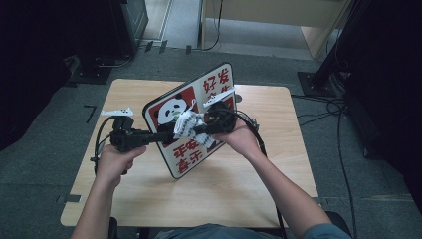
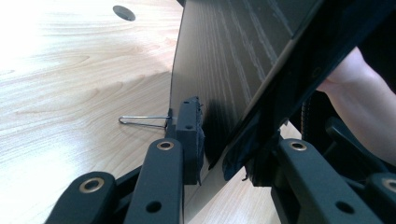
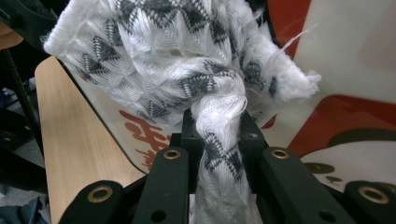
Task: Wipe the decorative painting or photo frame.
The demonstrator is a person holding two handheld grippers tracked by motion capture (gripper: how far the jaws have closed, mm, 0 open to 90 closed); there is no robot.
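Observation:
A sign board [image 1: 219, 79] with a panda picture and red characters stands tilted on its edge on the wooden table [image 1: 239, 174]. My left gripper [image 1: 166, 135] comes in from the left and is shut on the board's lower left edge. In the left gripper view the jaws [image 2: 219, 154] clamp the board's dark back [image 2: 224, 60]. My right gripper [image 1: 200, 128] is shut on a white and grey patterned cloth [image 1: 186, 122], which lies bunched against the board's front. The right gripper view shows the cloth [image 3: 177, 60] gripped between the jaws [image 3: 219, 140] in front of the board's face [image 3: 355, 65].
A thin wire loop [image 2: 142, 121] sticks out behind the board, low over the table. A round hole [image 2: 123, 12] sits in the tabletop. Cables [image 1: 343, 114] trail over the grey floor to the right. Dark stands [image 1: 94, 69] and a wooden cabinet [image 1: 318, 25] lie beyond the table.

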